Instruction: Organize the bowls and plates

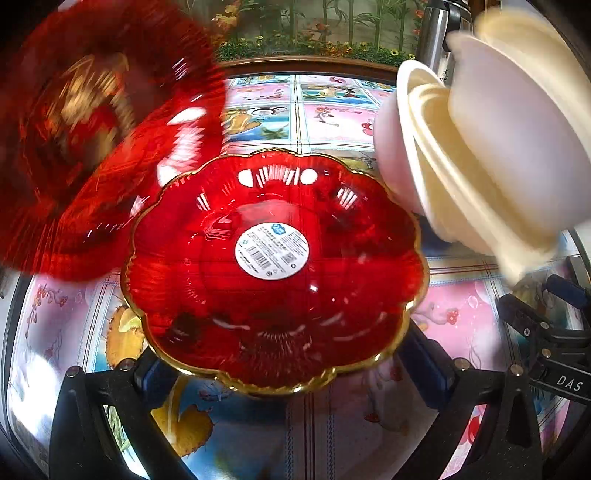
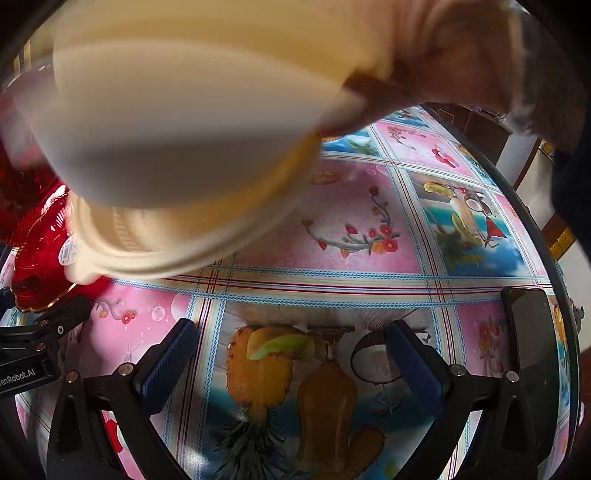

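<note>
Red plate [image 1: 275,266], scalloped with a gold rim, lies on the tablecloth [image 1: 332,122] between the spread fingers of the left gripper [image 1: 291,373]; contact unclear. Only left view shows a second, blurred red dish [image 1: 92,129] upper left. Right view: a bare hand [image 2: 424,74] carries stacked cream bowls [image 2: 177,147], blurred, above the wide-open, empty right gripper [image 2: 291,365]. Phone [image 2: 532,354] at the table's right edge; metal flask [image 1: 439,33] behind.

Home dining table, fruit-print tablecloth [image 2: 369,236], steel thermos [image 1: 437,37], floral wallpaper [image 1: 314,29]
</note>
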`<action>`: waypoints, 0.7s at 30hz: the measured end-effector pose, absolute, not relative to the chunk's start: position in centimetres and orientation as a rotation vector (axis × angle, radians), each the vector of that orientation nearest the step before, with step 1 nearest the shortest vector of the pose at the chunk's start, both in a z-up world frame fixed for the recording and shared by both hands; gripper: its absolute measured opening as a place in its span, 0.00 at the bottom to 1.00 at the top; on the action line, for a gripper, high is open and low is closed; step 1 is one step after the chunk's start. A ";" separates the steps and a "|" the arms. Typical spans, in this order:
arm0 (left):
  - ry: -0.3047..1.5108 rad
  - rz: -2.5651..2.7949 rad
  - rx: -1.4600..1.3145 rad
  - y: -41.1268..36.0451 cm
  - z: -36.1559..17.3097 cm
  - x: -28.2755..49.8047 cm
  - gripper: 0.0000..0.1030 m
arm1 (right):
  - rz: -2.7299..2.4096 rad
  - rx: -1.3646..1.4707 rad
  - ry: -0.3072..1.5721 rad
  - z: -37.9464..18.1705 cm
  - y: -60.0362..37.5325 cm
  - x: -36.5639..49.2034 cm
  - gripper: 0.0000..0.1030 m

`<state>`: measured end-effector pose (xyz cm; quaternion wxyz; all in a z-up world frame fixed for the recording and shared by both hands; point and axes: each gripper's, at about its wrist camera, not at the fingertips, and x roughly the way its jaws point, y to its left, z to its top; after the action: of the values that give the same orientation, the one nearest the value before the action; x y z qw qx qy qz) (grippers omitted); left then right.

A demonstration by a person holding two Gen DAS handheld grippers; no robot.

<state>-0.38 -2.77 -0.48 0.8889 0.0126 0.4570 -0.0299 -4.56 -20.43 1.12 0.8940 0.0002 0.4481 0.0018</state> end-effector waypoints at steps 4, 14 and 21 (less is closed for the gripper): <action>0.950 -0.062 0.026 -2.9 -0.5 -0.3 1.00 | 0.004 0.001 0.930 1.1 -20.6 -4.6 0.99; 0.950 -0.062 0.026 -2.8 -0.5 -0.2 1.00 | 0.005 0.000 0.930 1.0 -20.5 -4.5 0.99; 0.949 -0.062 0.026 -2.8 -0.2 0.0 1.00 | 0.004 0.000 0.930 1.0 -20.5 -4.6 0.99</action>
<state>-0.02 -2.78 -0.18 0.8889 0.0127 0.4570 -0.0300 -4.55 -20.46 1.03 0.8938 -0.0001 0.4485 0.0021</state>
